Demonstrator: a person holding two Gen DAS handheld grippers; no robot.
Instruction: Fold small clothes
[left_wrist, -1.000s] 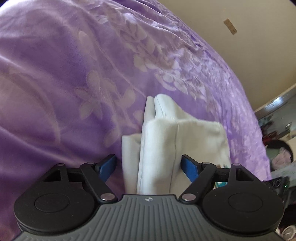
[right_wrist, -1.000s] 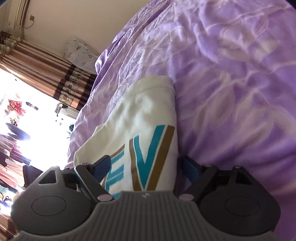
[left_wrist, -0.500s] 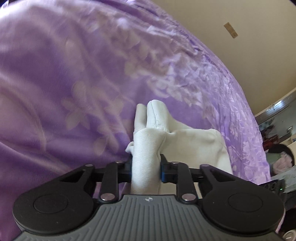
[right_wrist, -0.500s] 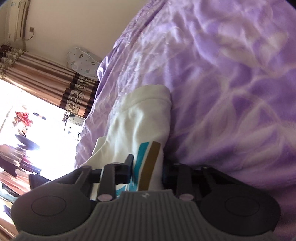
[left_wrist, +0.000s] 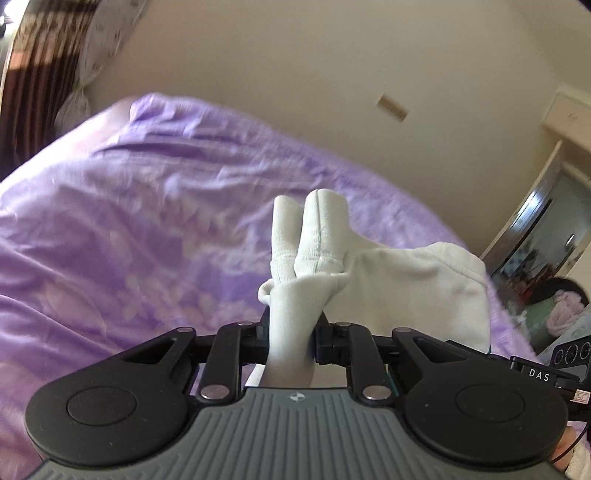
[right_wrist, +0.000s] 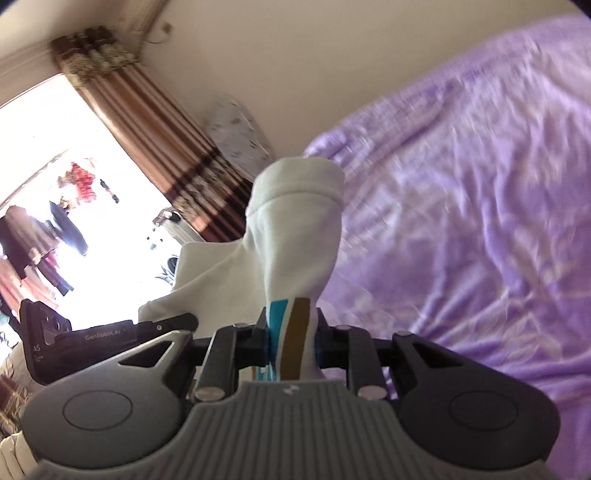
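Both grippers have lifted since a moment ago, when they were closing on the cloth low over the bed; the wall, curtains and doorway now show beyond them. Left gripper (left_wrist: 291, 334) has its jaws drawn in tight on a bunched fold of the white garment (left_wrist: 413, 280), with two ribbed cuffs standing up just past the pinch and the rest of the cloth hanging off to the right. Right gripper (right_wrist: 291, 341) is likewise clamped on the white garment (right_wrist: 295, 236) where the teal and brown stripes run, a ribbed cuff rising above its jaws. The cloth is held up off the purple bedspread (left_wrist: 129, 236), which is blurred in both views. Brown striped curtains (right_wrist: 162, 129) hang beside a bright window (right_wrist: 55, 184), and a patterned pillow (right_wrist: 240, 136) leans on the wall.
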